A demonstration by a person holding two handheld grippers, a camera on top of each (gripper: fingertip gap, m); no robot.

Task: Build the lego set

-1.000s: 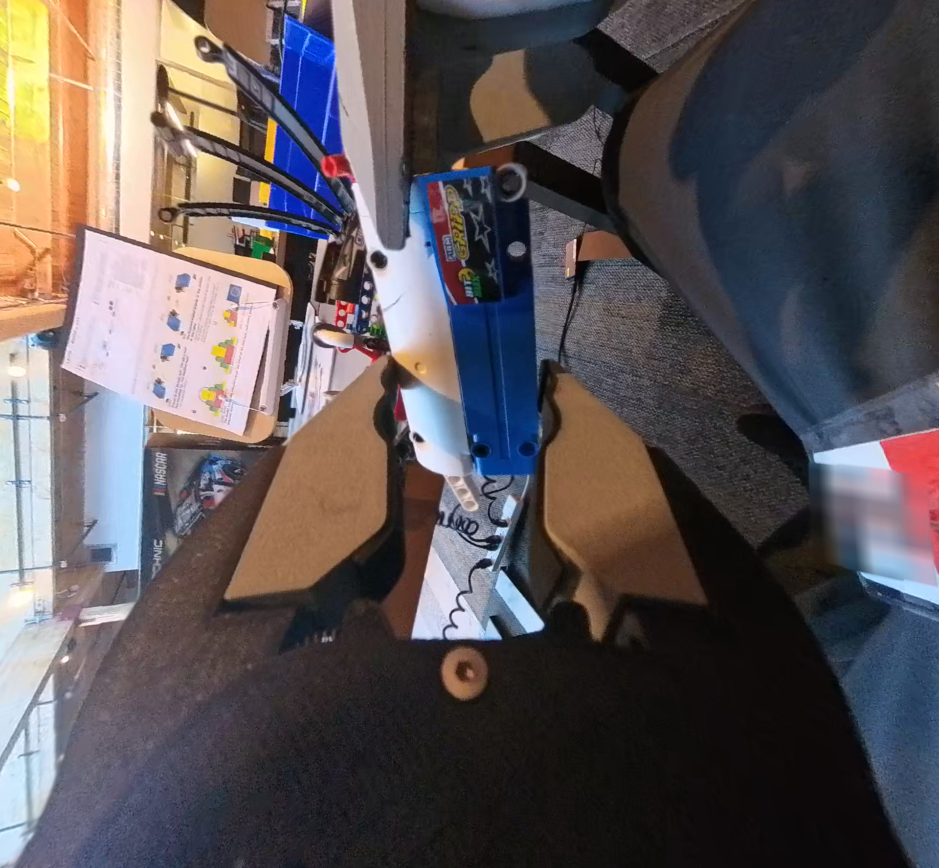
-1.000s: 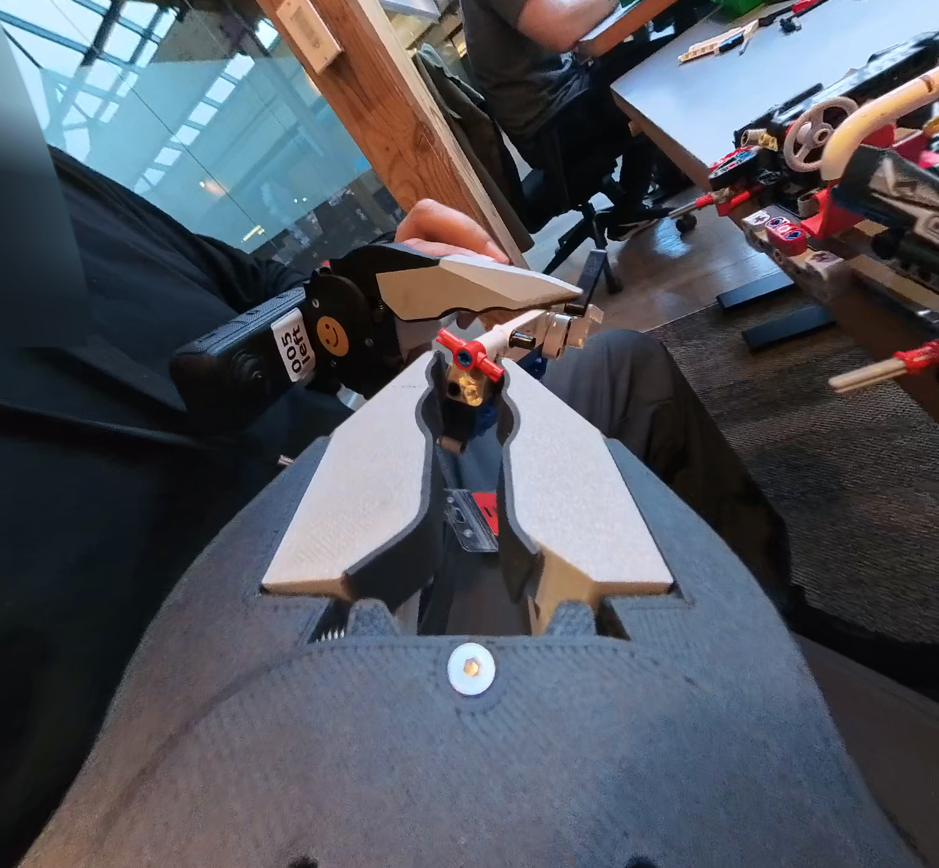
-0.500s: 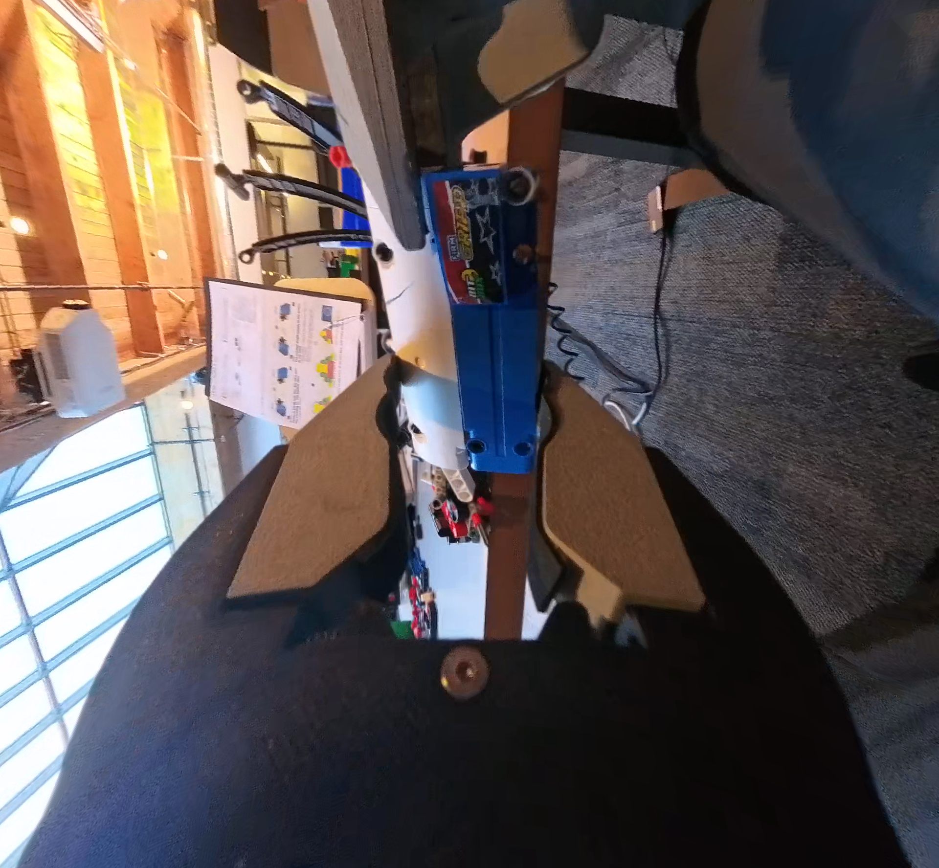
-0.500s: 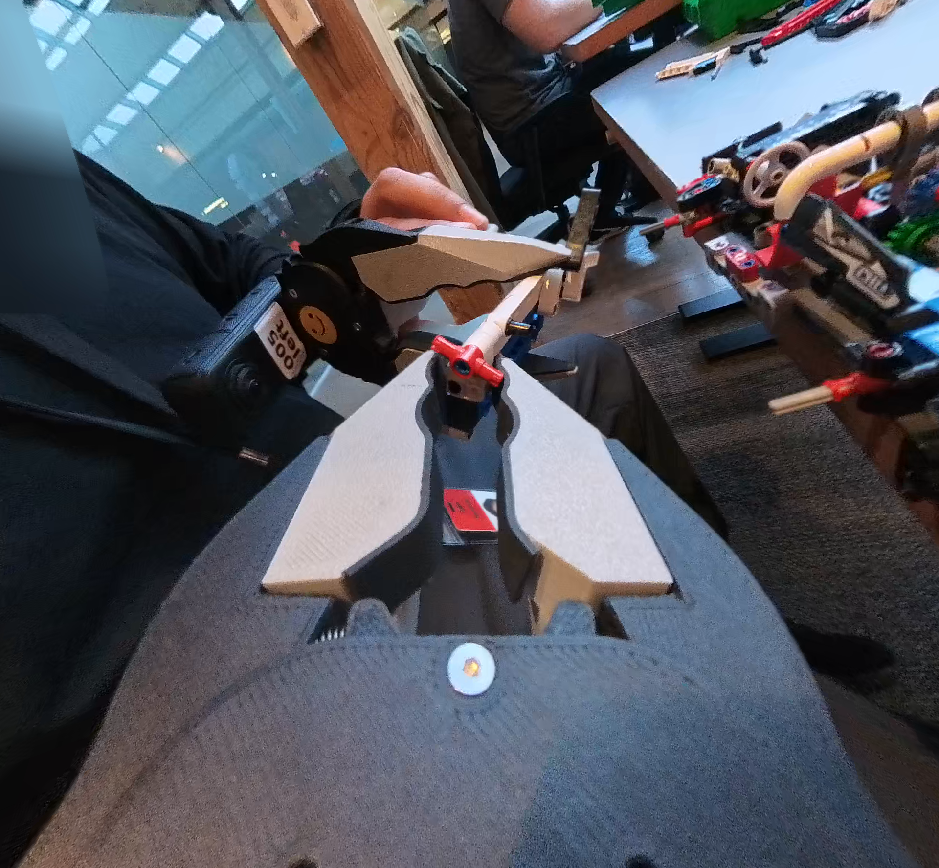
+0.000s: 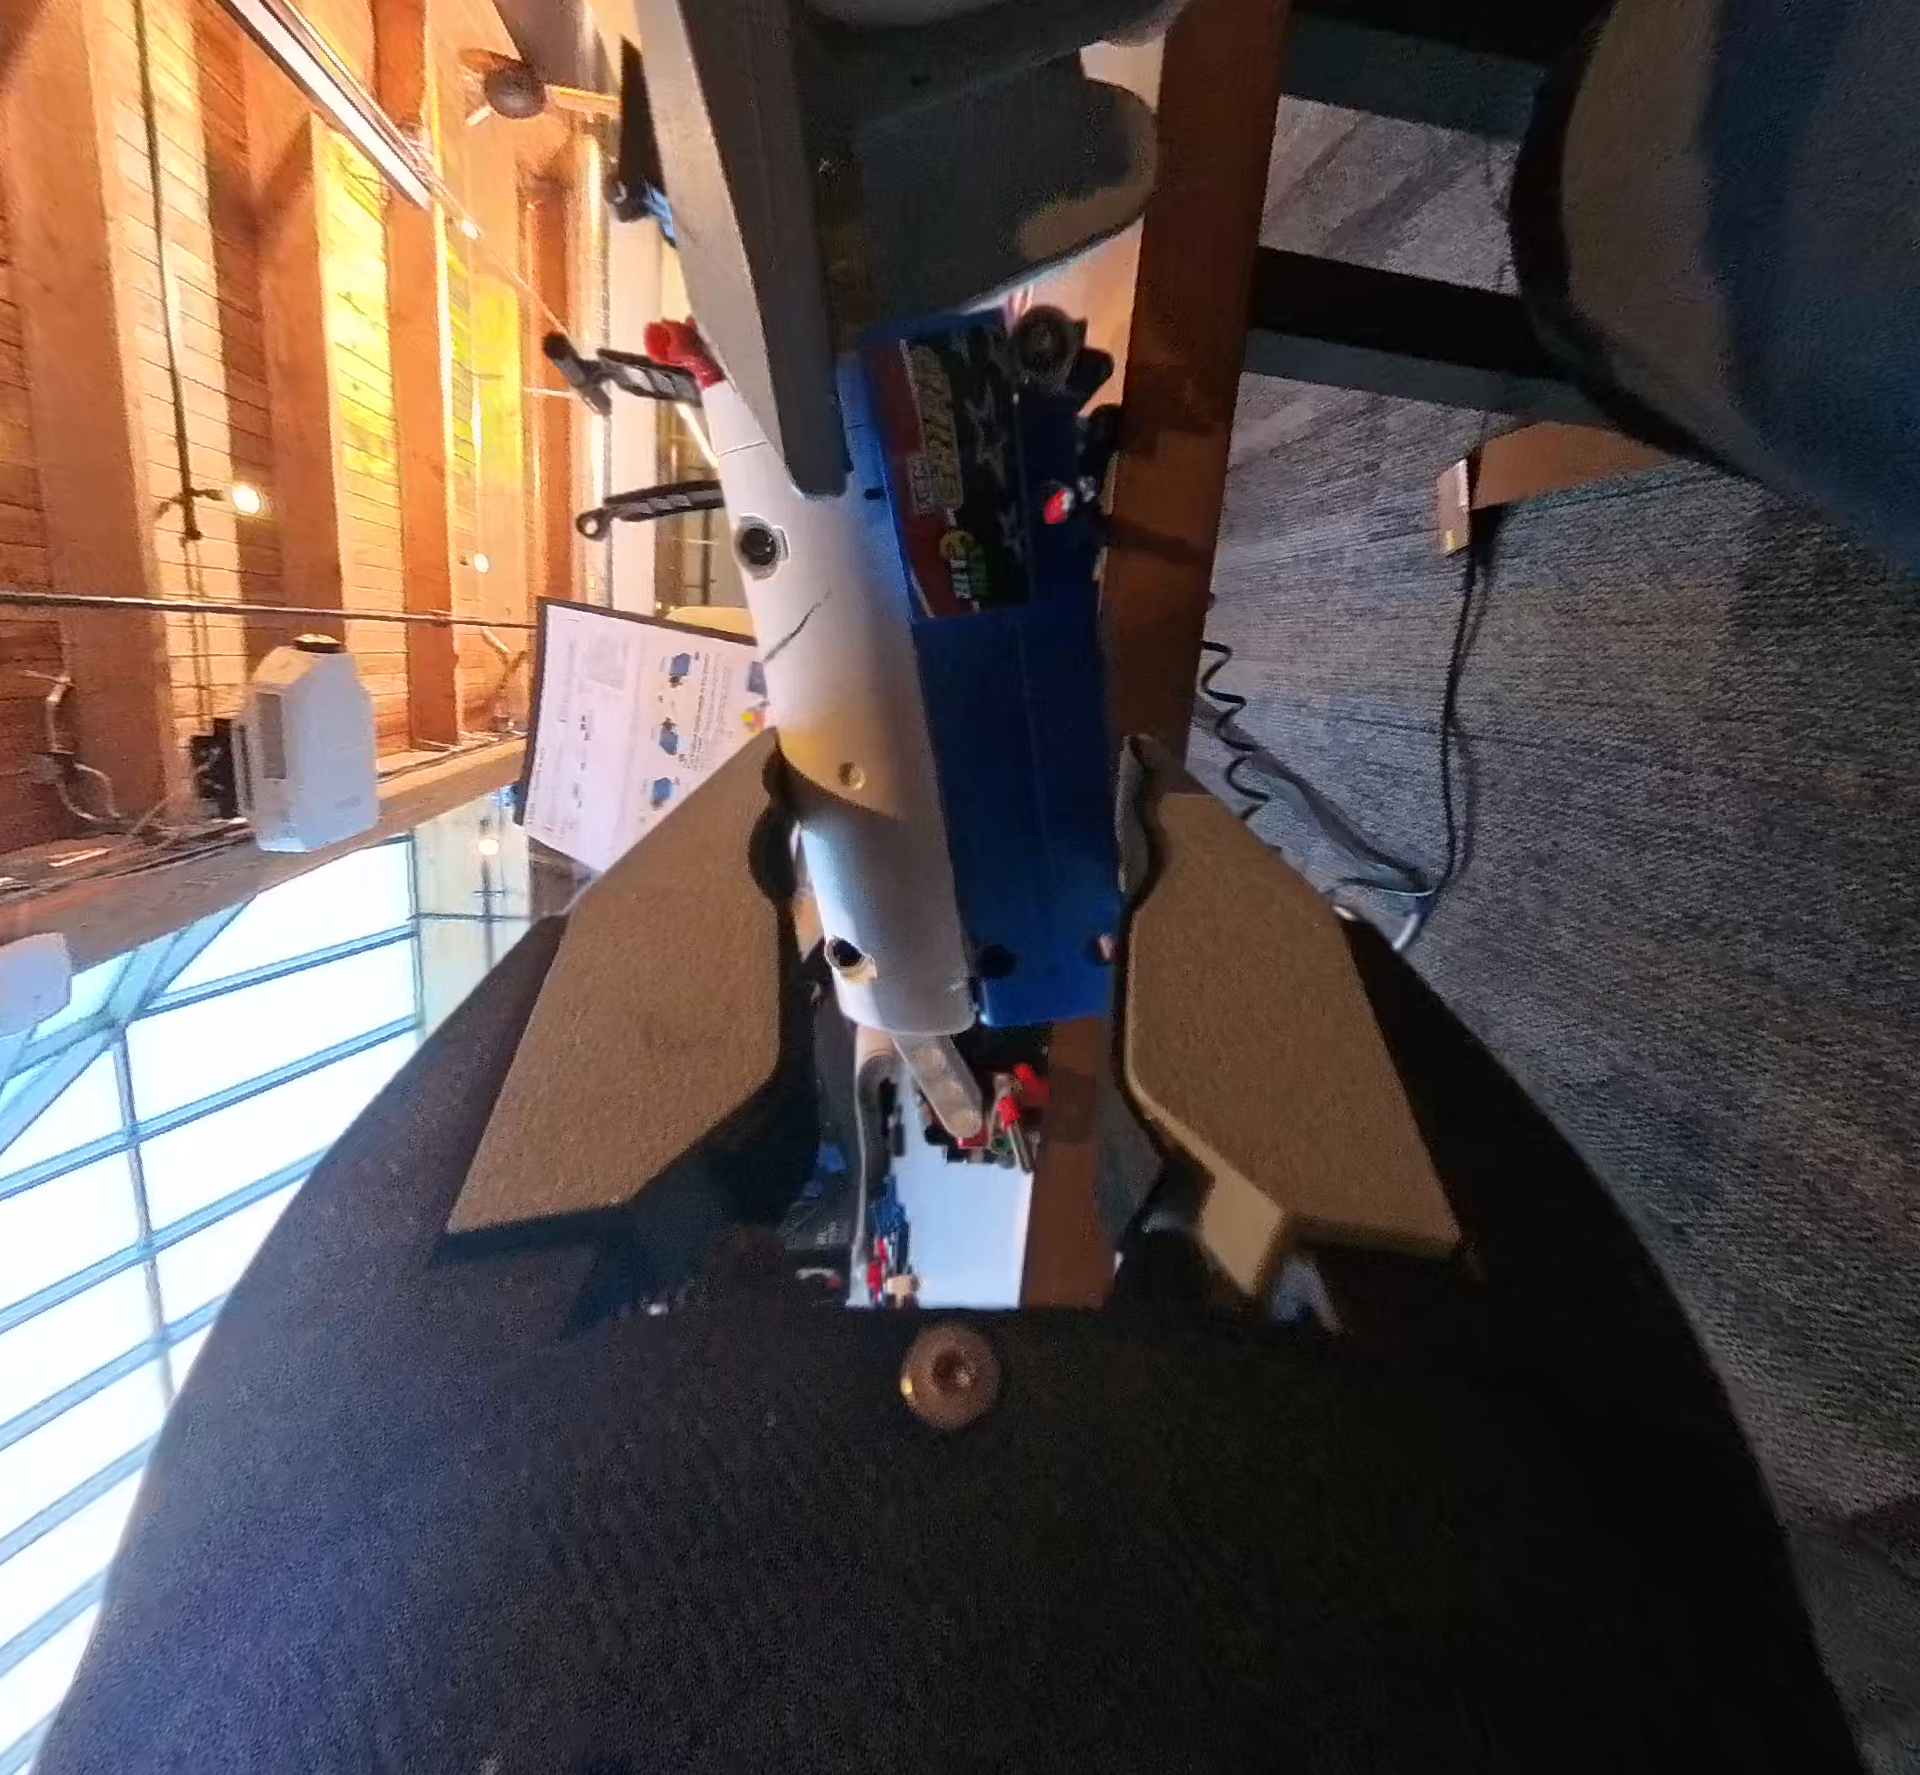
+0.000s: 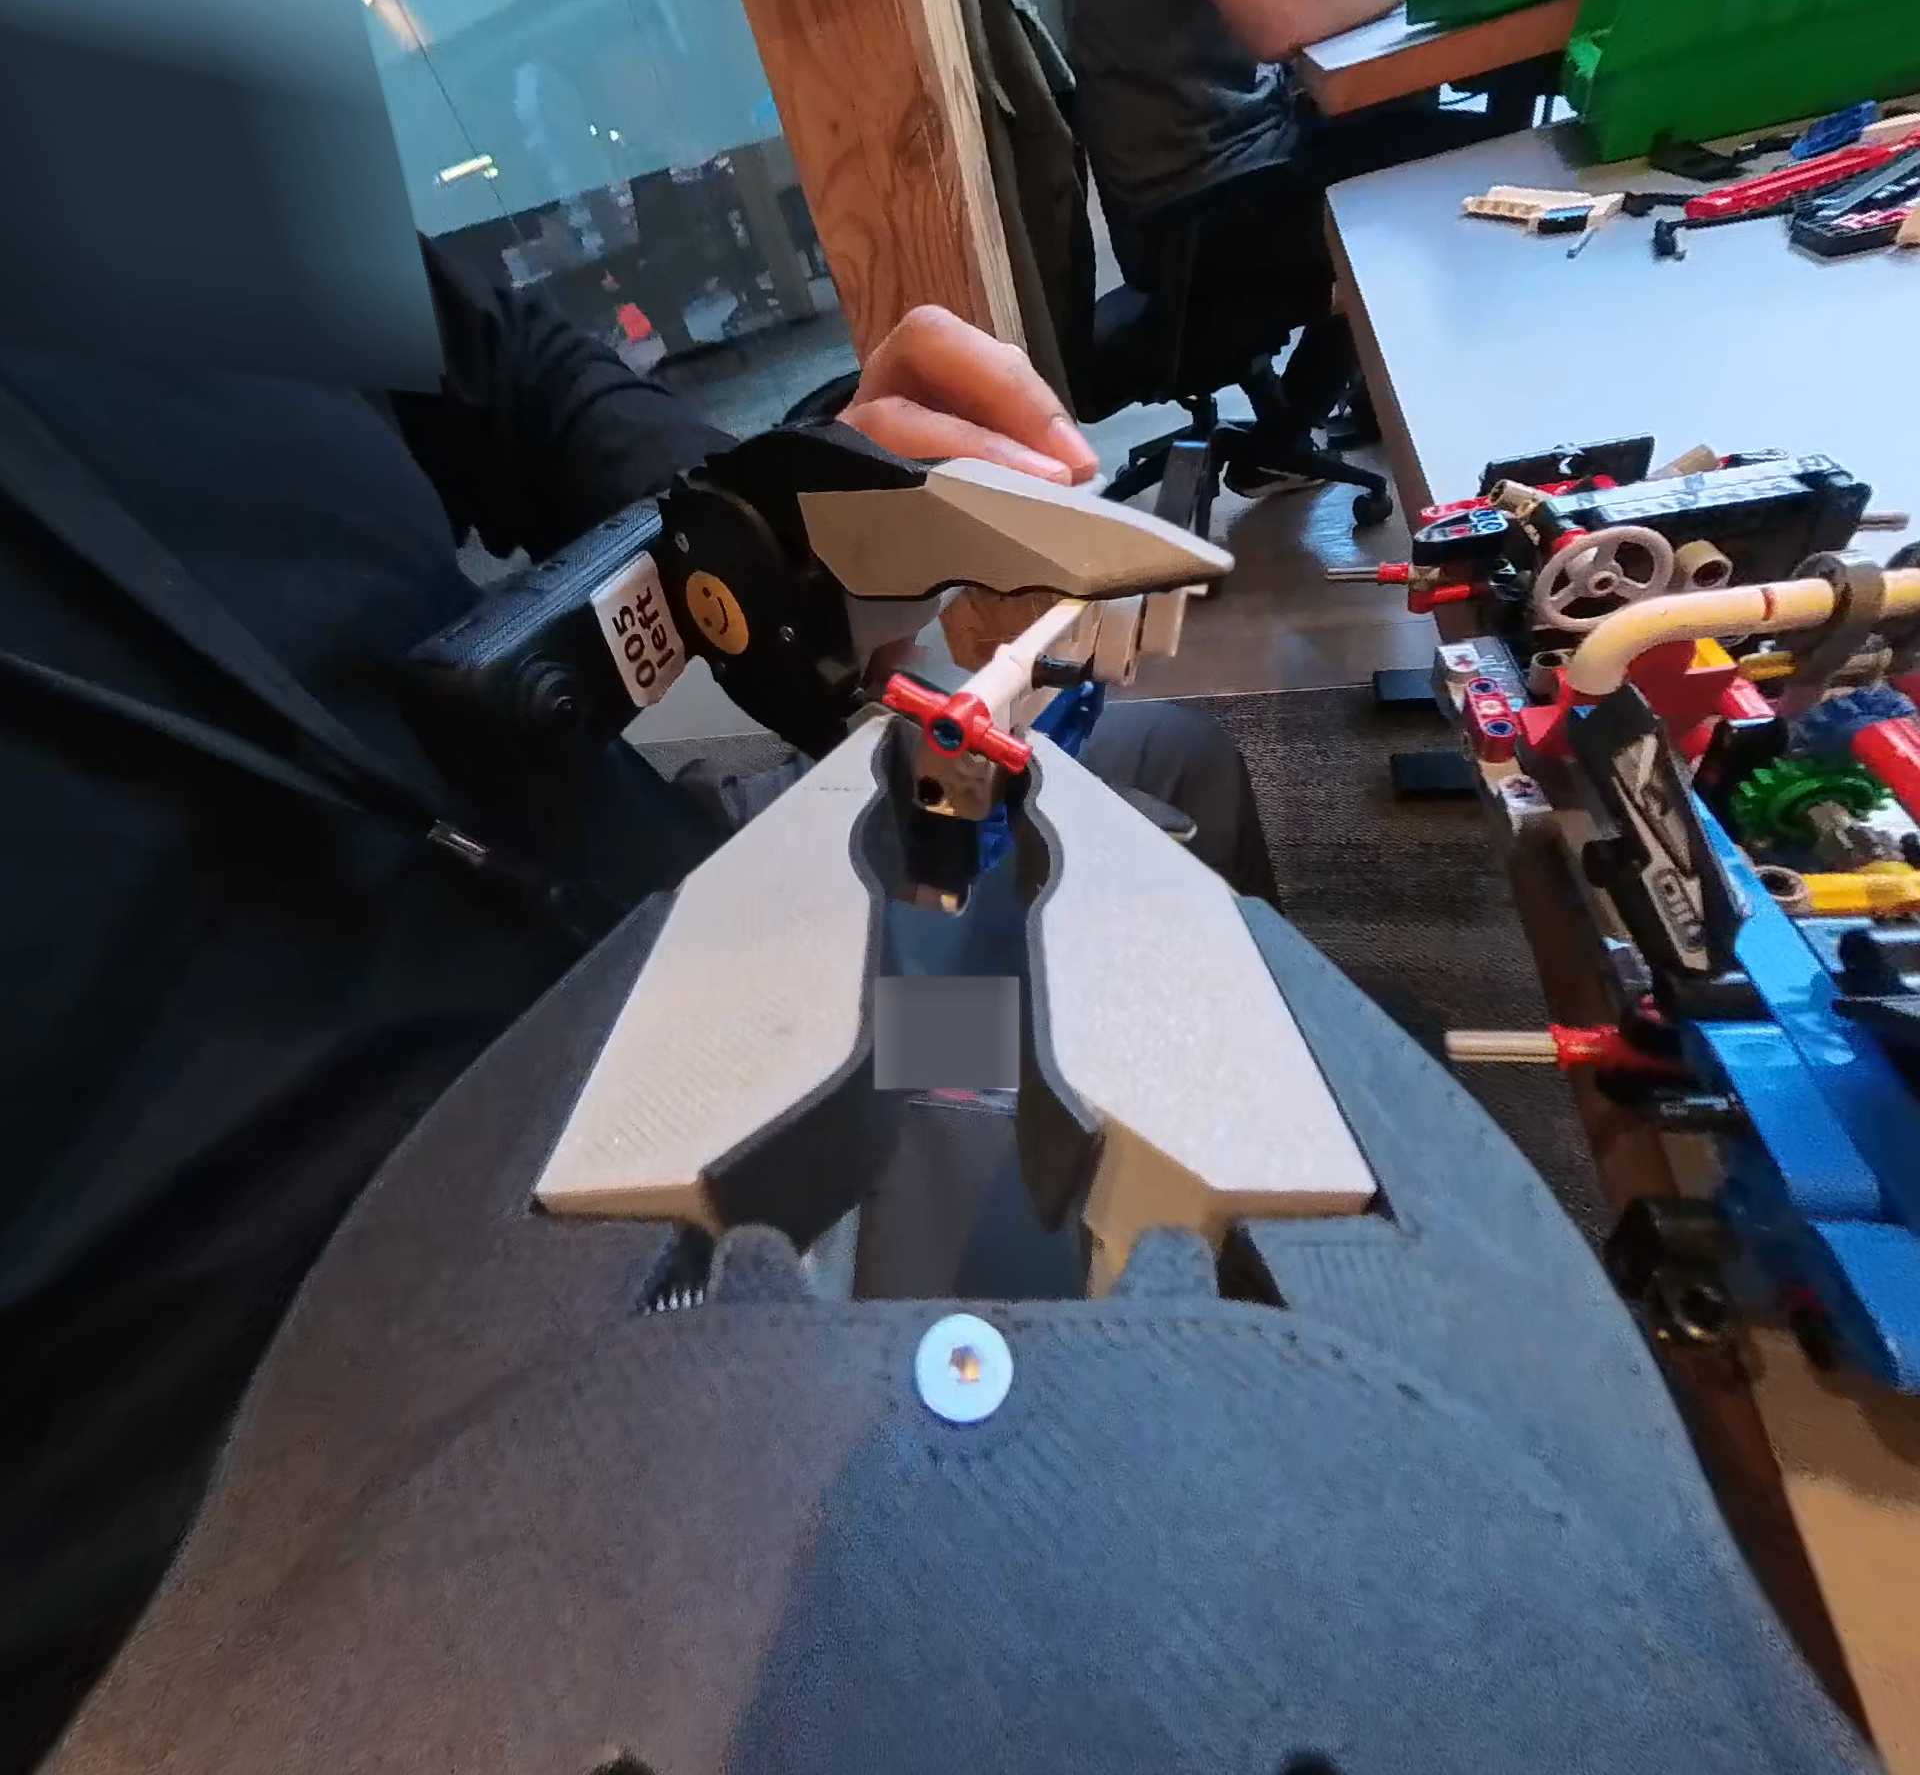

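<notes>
both claws (image 5: 945, 852) (image 6: 951, 790) clamp one lego subassembly (image 5: 935, 738)

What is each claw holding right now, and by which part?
Left claw clamps the blue-and-white lego panel assembly across its lower end. Right claw pinches that assembly's other end, at the dark connector under the red cross piece.

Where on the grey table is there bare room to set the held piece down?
The grey table lies bare between its near-left corner, the loose parts at the far edge and the car model. Along the near edge, the car model crowds it.
</notes>
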